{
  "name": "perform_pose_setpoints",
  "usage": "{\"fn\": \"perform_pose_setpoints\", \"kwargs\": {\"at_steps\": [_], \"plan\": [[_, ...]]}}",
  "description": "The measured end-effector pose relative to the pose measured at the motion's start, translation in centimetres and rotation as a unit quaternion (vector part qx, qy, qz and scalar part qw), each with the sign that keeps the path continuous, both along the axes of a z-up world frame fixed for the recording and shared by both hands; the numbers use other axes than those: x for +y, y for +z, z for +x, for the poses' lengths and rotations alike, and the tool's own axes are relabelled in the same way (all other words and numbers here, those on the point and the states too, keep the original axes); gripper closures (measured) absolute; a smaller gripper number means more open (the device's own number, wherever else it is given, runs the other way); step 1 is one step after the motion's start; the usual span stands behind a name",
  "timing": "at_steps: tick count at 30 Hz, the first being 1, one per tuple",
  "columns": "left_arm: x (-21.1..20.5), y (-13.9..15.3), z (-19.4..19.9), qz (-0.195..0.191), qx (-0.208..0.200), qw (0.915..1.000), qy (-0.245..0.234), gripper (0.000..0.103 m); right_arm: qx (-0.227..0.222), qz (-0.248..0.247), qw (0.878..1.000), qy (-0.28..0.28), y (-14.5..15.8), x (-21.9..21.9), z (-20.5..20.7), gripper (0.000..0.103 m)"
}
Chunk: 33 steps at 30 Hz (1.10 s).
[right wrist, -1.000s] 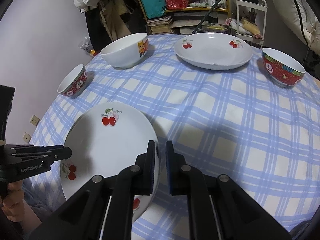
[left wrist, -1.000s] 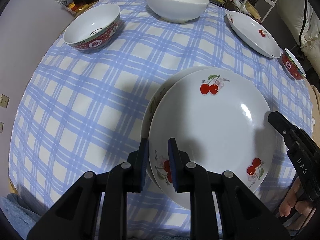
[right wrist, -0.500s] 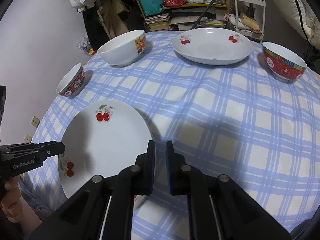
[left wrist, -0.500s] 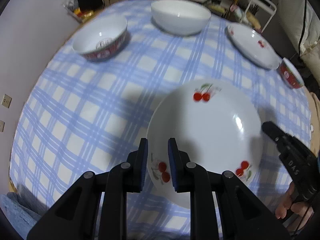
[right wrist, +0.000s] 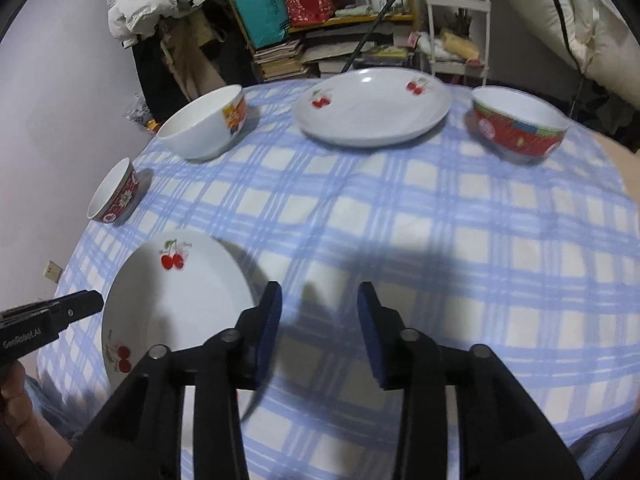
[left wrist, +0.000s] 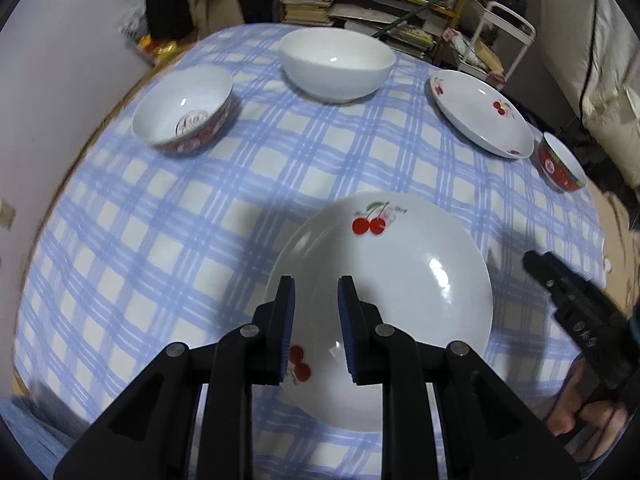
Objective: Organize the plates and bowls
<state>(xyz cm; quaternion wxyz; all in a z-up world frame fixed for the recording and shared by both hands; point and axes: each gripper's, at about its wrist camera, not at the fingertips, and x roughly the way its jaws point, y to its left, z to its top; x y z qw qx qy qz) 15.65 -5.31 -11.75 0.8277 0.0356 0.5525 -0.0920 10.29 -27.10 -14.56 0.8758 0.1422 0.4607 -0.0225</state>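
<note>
1. Right now my left gripper (left wrist: 314, 306) hangs above the near cherry plate (left wrist: 400, 280), its jaws a little apart with nothing pinched between them.
2. My right gripper (right wrist: 319, 316) has just been opening; its jaws stand spread over bare tablecloth (right wrist: 440, 240), nothing between them, just right of the near plate's rim.
3. That near plate sits close to the table's near edge, and the cloth drops away just beyond it.
4. Open room: a broad stretch of checked cloth lies clear through the middle, between the near plate and the dishes along the far side.
5. Plates I can count: the near one, which may be a stack though I cannot tell, and a second cherry plate (right wrist: 374, 110) at the far edge.
6. Bowls, three: a plain white bowl (left wrist: 338, 64) at the far edge, a red-patterned bowl (left wrist: 184, 110) at the left edge, and another red bowl (right wrist: 518, 124) at the far right, just beside the far plate.
7. Shelves and a white cart (right wrist: 458, 28) crowd the floor behind the table's far edge.
</note>
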Motion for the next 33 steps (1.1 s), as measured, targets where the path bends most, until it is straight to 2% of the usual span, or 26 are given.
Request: {"fn": "perform_pose_setpoints", "kwargs": {"at_steps": [1,3,5,6,8,9,11,12,15,18,24,27,33], "plan": [[-0.1,0.2,0.1,0.004,-0.002,1.0,-0.002,0.079,-0.003,0.003,1.0,-0.003,0.4,-0.4,-0.1,0.043],[-0.1,0.8,0.4,-0.005,0.0,1.0,-0.003,0.069,-0.009,0.006,1.0,-0.011,1.3,-1.1,-0.4,0.036],[0.0,1.4,0.7,-0.014,-0.005,0.9999,-0.002,0.056,-0.013,0.003,1.0,-0.016,2.1,-1.6,-0.5,0.03],[-0.1,1.8,0.9,-0.005,-0.014,0.9999,0.002,0.051,-0.016,-0.001,1.0,-0.019,2.7,-1.9,-0.4,0.023],[-0.4,2.5,1.5,0.004,-0.022,0.9997,0.006,0.045,-0.019,-0.014,0.999,-0.028,3.5,-2.5,-0.4,0.015],[-0.6,2.7,1.7,0.001,-0.021,0.9998,0.007,0.036,-0.018,-0.02,0.999,-0.032,4.0,-2.7,-0.3,0.015],[-0.9,3.4,2.5,-0.013,-0.017,0.9997,0.013,0.025,-0.022,-0.027,0.999,-0.038,4.8,-3.3,-0.2,0.013],[-1.0,3.7,2.7,-0.017,-0.018,0.9996,0.016,0.023,-0.024,-0.032,0.998,-0.041,5.3,-3.6,0.0,0.009],[-2.0,4.6,3.4,-0.017,-0.022,0.9994,0.019,0.022,-0.045,-0.042,0.997,-0.05,6.7,-4.2,0.2,0.0],[-3.1,5.5,3.8,-0.007,-0.029,0.9994,0.019,0.022,-0.059,-0.035,0.996,-0.049,7.7,-4.6,0.8,0.0],[-5.8,7.9,4.9,0.006,-0.063,0.9979,-0.014,0.022,-0.067,-0.037,0.996,-0.044,8.5,-5.1,2.6,0.0],[-6.7,8.9,5.8,0.016,-0.084,0.9963,-0.007,0.022,-0.067,-0.037,0.996,-0.045,8.6,-5.6,3.7,0.0],[-7.8,9.0,7.9,0.02,-0.106,0.9941,-0.01,0.022,-0.076,-0.035,0.995,-0.048,8.7,-6.8,5.7,0.0]]}}
